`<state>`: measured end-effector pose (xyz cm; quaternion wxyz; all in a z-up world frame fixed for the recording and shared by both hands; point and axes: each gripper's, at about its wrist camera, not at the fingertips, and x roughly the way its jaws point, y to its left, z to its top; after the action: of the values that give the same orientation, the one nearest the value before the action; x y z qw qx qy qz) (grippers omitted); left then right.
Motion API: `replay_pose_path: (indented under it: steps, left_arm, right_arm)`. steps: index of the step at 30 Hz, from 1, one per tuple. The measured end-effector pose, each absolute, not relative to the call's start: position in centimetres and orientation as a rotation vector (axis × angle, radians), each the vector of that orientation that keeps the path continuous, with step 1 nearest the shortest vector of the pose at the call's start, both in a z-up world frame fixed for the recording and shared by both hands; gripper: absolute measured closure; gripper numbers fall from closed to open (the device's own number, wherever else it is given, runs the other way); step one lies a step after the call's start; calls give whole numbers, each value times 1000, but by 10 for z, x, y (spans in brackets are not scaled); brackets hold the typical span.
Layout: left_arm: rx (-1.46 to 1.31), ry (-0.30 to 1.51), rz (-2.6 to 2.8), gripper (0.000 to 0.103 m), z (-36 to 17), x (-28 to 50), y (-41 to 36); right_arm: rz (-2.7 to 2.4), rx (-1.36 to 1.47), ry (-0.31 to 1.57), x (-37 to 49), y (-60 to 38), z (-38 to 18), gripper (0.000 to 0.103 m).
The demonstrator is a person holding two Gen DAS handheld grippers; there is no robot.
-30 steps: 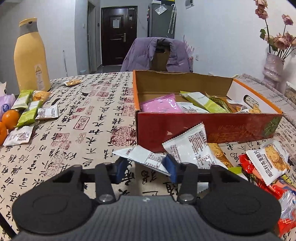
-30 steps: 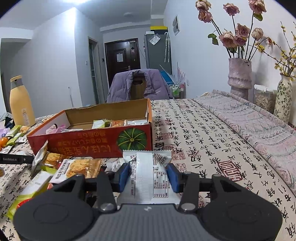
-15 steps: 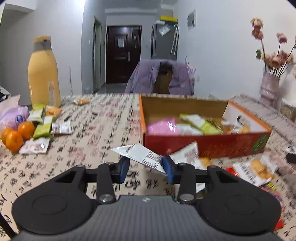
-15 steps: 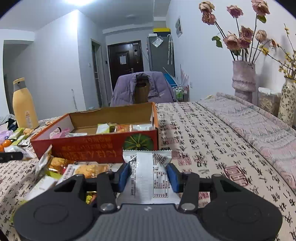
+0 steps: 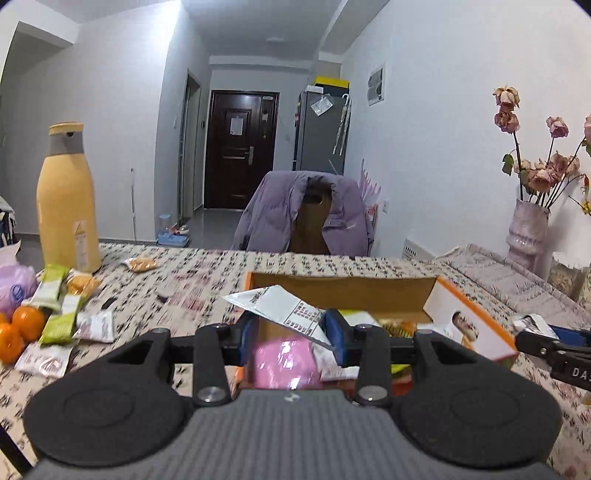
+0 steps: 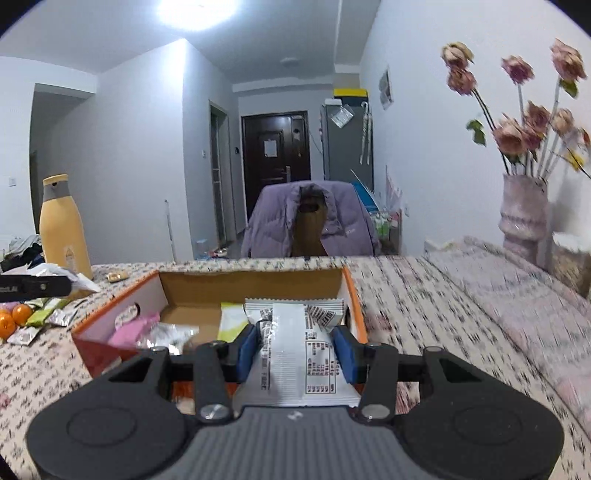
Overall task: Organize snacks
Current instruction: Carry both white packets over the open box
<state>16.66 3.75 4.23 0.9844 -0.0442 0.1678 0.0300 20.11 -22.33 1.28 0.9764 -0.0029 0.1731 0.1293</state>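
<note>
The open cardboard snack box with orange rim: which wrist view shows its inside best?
The right wrist view: the open cardboard box lies straight ahead, its floor, back wall and several packets visible. In the left wrist view the box is largely hidden behind the gripper body and the held white packet.

Ahead of you, pale walls run down a hallway to a dark door, with a grey fridge beside it. A chair draped in a purple jacket faces the table's far edge. A ceiling light glares overhead. Dried roses stand in a vase at your right.
</note>
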Motion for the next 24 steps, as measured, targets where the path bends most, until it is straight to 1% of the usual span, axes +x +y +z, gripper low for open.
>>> replay_pose_path:
  steps: [12,16,24]
  left_arm:
    - [-102,347,67,62,41,232,30]
    - [-109,356,90,62,35,250,31]
    - [-104,391,95,62,11,262,36]
  right_arm:
    - [287,-31,343,268,-190,22,58]
    - [283,-23,353,285,-185,14,58]
    - [298,-10,398,291,-188,-7,58]
